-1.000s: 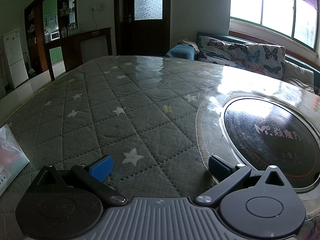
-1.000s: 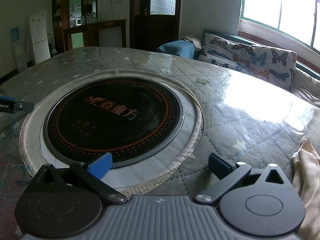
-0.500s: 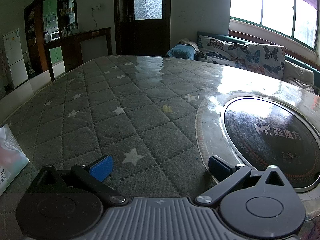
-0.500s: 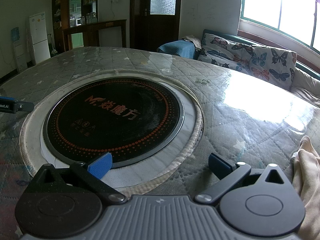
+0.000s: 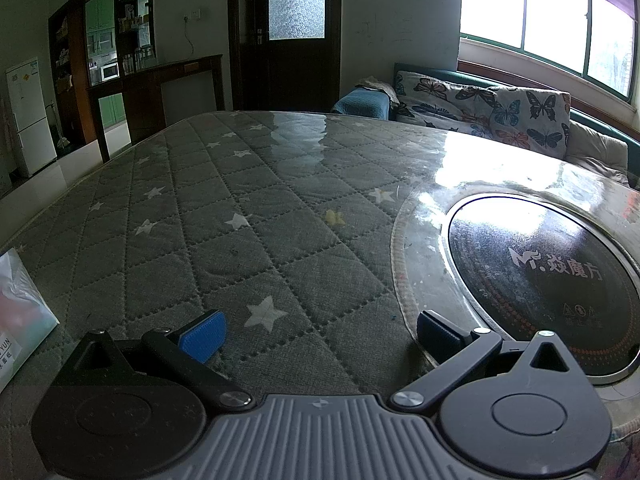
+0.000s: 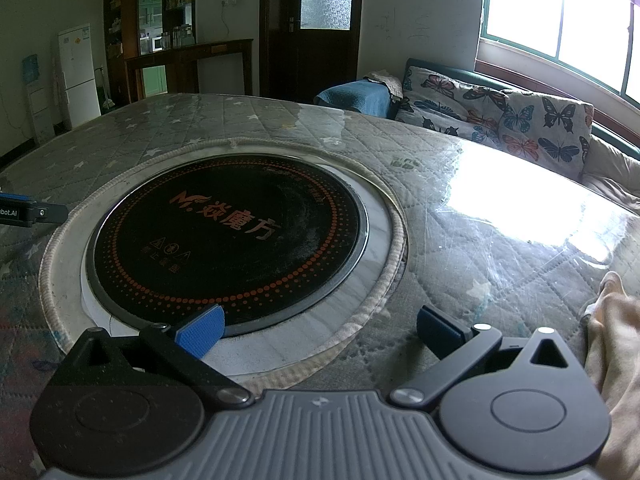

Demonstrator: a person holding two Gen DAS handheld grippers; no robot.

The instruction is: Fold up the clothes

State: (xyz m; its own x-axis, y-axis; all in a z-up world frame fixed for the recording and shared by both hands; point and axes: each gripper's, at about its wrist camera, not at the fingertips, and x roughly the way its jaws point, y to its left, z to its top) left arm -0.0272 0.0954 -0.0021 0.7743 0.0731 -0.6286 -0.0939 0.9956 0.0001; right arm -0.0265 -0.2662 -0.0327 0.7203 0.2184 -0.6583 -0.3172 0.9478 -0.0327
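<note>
The cloth (image 6: 618,344) lies at the near right edge of the surface (image 6: 460,232), just beside the right tool (image 6: 320,330). Both tools gape wide, empty. The left tool (image 5: 322,334) is far from it.

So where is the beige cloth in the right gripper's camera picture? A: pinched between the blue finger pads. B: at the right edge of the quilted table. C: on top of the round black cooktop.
B: the beige cloth lies at the right edge of the quilted star-patterned table cover, clear of the round black cooktop and outside the open right gripper.
</note>
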